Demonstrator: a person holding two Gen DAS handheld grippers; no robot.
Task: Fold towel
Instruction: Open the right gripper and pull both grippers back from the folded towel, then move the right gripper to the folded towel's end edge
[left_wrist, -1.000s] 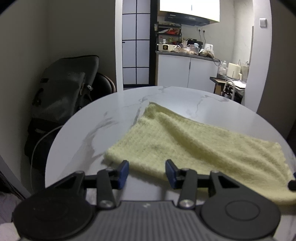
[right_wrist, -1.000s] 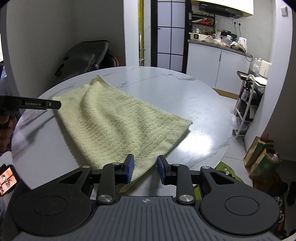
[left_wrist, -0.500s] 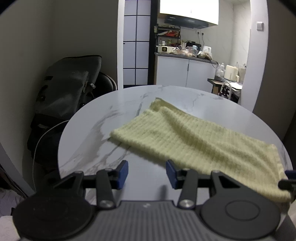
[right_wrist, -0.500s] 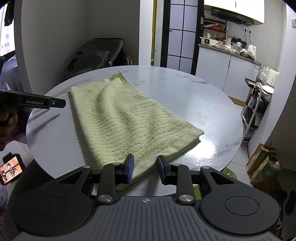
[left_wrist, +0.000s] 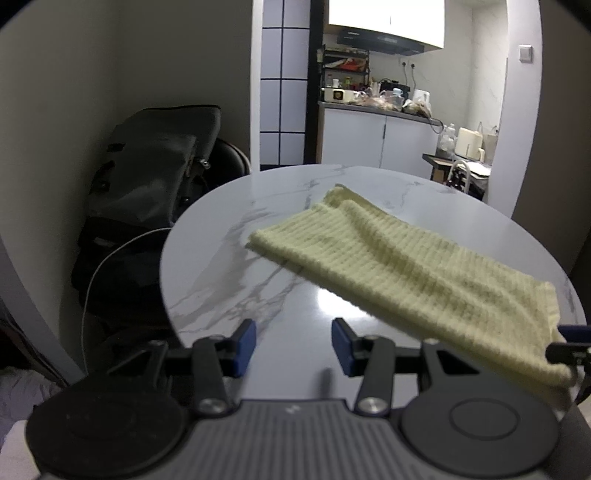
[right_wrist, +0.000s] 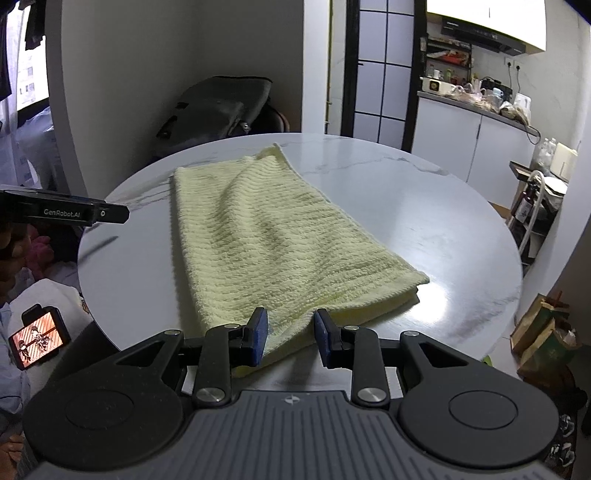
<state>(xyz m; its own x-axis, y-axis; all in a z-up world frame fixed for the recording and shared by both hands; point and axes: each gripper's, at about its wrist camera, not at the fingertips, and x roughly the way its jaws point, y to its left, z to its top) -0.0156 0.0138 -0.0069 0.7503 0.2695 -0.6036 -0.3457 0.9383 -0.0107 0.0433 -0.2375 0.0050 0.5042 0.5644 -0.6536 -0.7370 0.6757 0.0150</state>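
The left claw (left_wrist: 293, 345) stands open, its blue pads wide apart over bare marble with nothing between them. The towel (left_wrist: 399, 269) lies ahead of it and to its right, clear of both pads, stretching from a far corner near the middle of the table (left_wrist: 221, 266) down to a near corner that sags off the table's edge at the right. There the tip of the right claw (left_wrist: 569, 339) pokes in beside that near corner. From the right wrist view, the right claw (right_wrist: 290, 334) has its pads parted but not widely, and the near edge of the towel (right_wrist: 266, 240) runs into the gap between them, bunched into a small ridge; whether the pads press the cloth or merely flank it I cannot tell. The pale yellow, ribbed towel is folded double, a lower layer showing along its right end, and it runs away from this claw toward the far side of the table (right_wrist: 443, 221). To the left of the right claw, the left claw (right_wrist: 110, 214) reaches in over the table edge, apart from the towel. Beyond the table's far left rim sits a dark bag (right_wrist: 221, 107), and low at the left a phone (right_wrist: 38, 338) glows.
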